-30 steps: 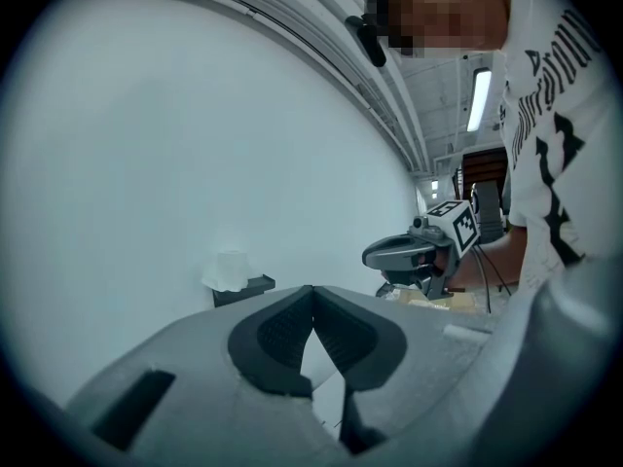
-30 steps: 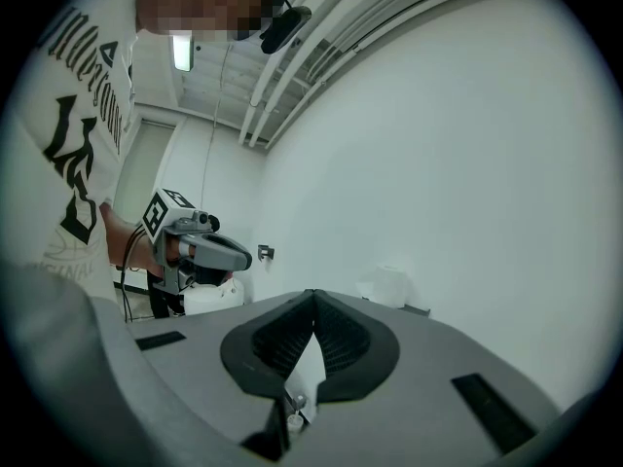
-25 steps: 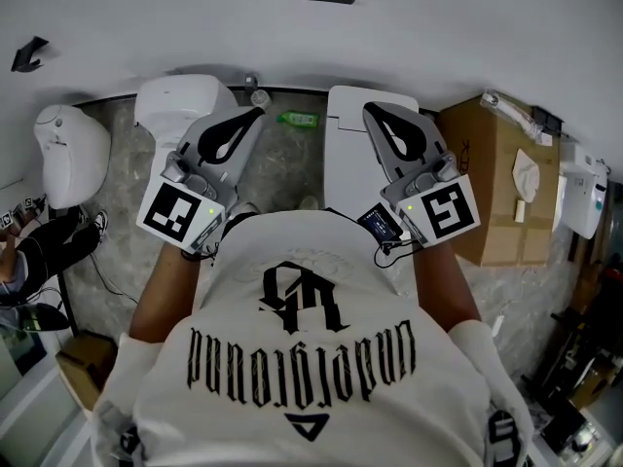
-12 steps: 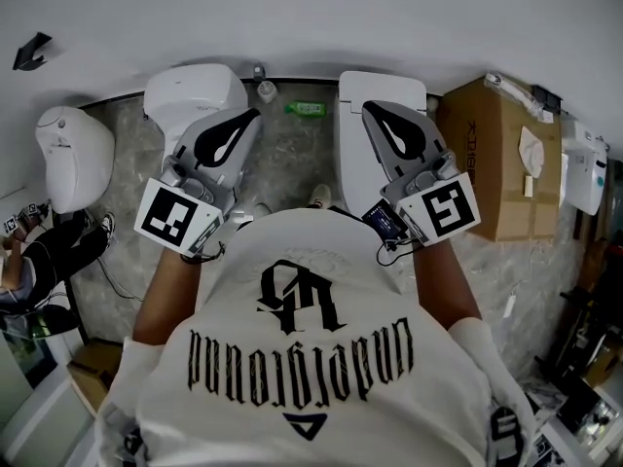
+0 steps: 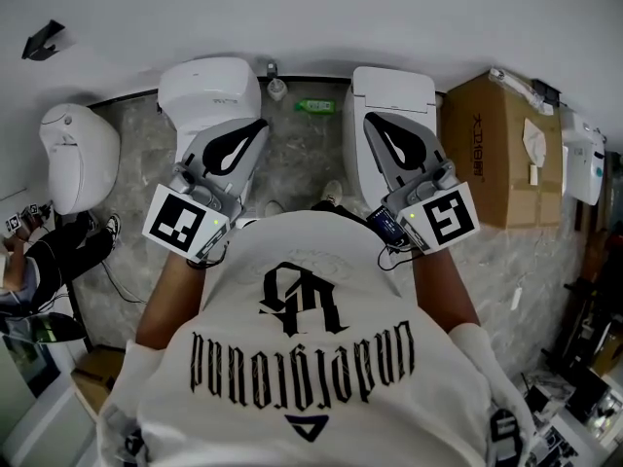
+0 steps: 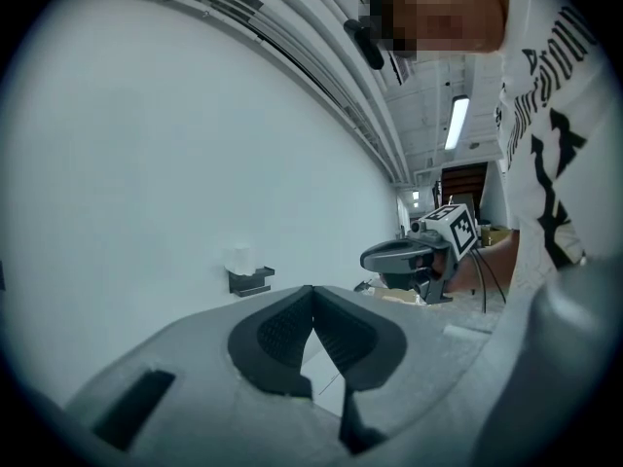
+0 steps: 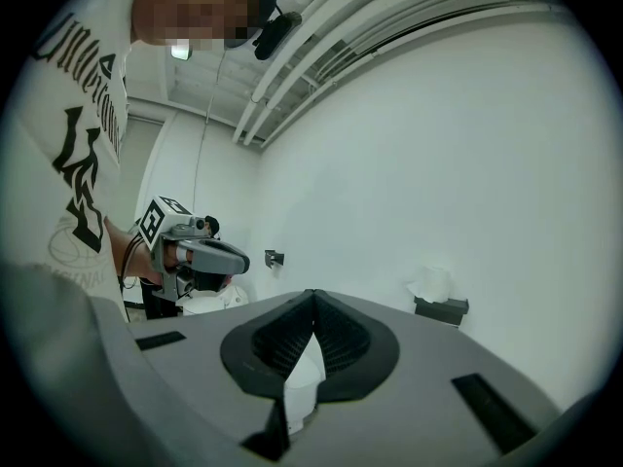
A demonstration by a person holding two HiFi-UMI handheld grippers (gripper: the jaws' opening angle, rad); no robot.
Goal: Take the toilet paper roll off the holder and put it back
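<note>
I see a plain white wall (image 5: 311,17) ahead, meeting a grey marbled floor (image 5: 302,159). Against the wall stand a left toilet (image 5: 209,90) and a right toilet (image 5: 394,100), both white, with a rounded white fixture (image 5: 78,154) further left. A cardboard box (image 5: 492,159) sits just beside the right toilet. A ceiling tube light (image 6: 456,123) glows overhead.
</note>
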